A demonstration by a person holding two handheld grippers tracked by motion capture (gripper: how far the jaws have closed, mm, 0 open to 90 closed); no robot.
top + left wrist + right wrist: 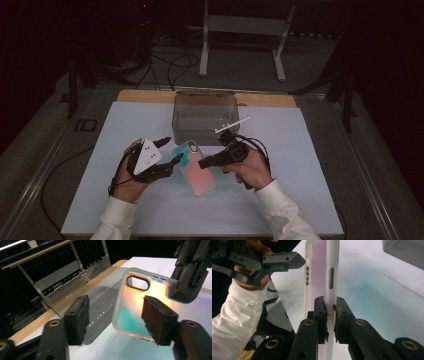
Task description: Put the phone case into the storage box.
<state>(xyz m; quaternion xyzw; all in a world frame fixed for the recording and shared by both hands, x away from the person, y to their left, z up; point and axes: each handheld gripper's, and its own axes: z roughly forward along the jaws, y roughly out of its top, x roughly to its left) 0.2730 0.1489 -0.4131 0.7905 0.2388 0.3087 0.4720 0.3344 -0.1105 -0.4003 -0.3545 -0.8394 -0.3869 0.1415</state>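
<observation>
While the translucent phone case with its pink-to-teal tint and white rim [195,167] is sitting on edge just in front of the clear rectangular plastic box [204,116] on the white-covered counter [300,200], I am pinching the case's rim with my right claw [331,306], both pads pressing on the thin edge. My left claw [113,315] is standing partly spread on the other side of the case, nearer the box's left corner; one pad is lying across the case's back, the other is hanging free, so nothing is being squeezed there. The camera cut-out is pointing toward the box.
</observation>
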